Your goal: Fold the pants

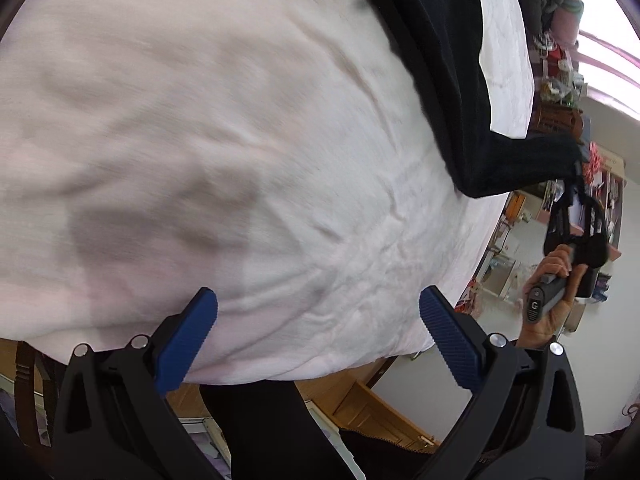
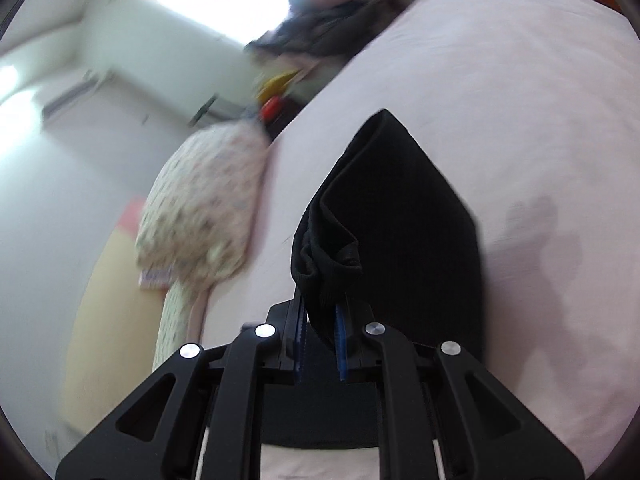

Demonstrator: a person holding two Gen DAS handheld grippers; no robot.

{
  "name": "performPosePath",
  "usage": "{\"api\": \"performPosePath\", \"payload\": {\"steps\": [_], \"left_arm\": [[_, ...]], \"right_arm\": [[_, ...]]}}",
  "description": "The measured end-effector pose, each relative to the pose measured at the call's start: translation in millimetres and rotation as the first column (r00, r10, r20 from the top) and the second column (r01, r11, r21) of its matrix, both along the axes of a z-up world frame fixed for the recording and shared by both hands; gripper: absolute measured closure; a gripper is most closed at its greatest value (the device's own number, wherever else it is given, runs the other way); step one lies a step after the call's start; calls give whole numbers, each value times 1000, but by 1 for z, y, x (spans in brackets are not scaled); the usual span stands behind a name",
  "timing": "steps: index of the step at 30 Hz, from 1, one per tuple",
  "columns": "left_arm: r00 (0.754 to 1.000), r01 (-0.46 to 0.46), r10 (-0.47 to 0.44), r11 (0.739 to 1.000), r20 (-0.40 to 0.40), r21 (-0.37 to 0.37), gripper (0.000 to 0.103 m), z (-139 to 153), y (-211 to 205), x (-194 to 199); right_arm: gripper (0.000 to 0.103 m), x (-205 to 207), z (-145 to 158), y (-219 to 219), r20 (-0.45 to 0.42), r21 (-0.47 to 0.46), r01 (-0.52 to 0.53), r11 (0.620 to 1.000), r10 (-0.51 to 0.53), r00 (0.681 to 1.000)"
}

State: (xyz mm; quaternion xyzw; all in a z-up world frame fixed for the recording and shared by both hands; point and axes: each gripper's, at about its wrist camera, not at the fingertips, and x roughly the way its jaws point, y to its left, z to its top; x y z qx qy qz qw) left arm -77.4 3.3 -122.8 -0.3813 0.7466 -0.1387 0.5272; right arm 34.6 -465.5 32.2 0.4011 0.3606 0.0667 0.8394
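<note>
L gripper [image 1: 318, 330] hangs over the near edge of the bed [image 1: 200, 140], jaws spread wide w/ nothing between them; the blue ribbed pads [image 1: 186, 344] frame only wrinkled pale pink sheet. Below the mattress edge, wood furniture [image 1: 360, 404] and a dark shape at frame bottom, too blurred to ID.

Black pants [image 1: 444, 60] lie across the far side of the bed in the left wrist view, running from top centre down to the right. One end is pulled off the mattress edge and up to the R gripper [image 1: 576, 184], seen small at the right, w/ the person's right hand [image 1: 548, 300] wrapped on its handle. Cluttered shelves [image 1: 560, 80] sit behind it along the wall.

Right wrist view: R gripper [image 2: 320, 320] jaws pinched narrow on a bunched, ribbed hem of the pants [image 2: 400, 220]. Cloth is squeezed between the blue pads [image 2: 341, 344] and the rest of the fabric drapes away onto the pink sheet [image 2: 520, 80] in a broad dark panel. Shadow of gripper and hand falls on the sheet to the right. To the left, a floral pillow [image 2: 204, 208] rests at the mattress edge; beyond it a white wall w/ an AC unit [image 2: 76, 92] and a blurred heap of clothes [image 2: 320, 36] near the top.
</note>
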Motion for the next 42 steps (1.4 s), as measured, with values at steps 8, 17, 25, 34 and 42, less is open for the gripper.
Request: {"api": "performPosePath", "payload": {"steps": [8, 17, 25, 34, 42], "left_arm": [[998, -65, 65, 998, 3, 4, 2, -2, 41, -4], [990, -138, 138, 990, 8, 10, 2, -5, 82, -6], [985, -171, 171, 985, -1, 1, 2, -10, 106, -6], [982, -187, 187, 982, -5, -2, 2, -12, 110, -8], [982, -189, 189, 982, -16, -13, 2, -15, 111, -8]], "right_arm": [[90, 44, -19, 112, -42, 31, -187, 982, 189, 981], [90, 70, -35, 188, -100, 0, -318, 948, 316, 943], [90, 78, -60, 228, -181, -51, -378, 924, 364, 914], [90, 82, -88, 263, -290, -140, -424, 895, 372, 882], [90, 77, -108, 300, -410, -330, -520, 788, 376, 831]]}}
